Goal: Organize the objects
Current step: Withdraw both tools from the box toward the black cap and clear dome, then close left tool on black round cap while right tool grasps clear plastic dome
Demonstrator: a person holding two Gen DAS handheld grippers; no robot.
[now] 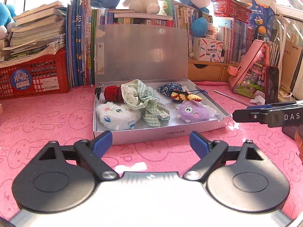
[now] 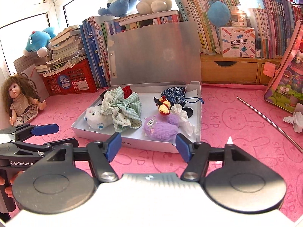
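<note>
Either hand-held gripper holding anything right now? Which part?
Nothing held. Left hand-held gripper and right hand-held gripper are both open and empty, short of the silver box.

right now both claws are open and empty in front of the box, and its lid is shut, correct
The lid is not shut: the left wrist view shows it standing open behind the box. The left claw and right claw are open and empty.

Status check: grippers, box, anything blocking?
Left gripper open, empty, short of the box. Right gripper open, empty, same. Lid up; white plush, purple plush, checked cloth inside. Nothing blocking.
</note>
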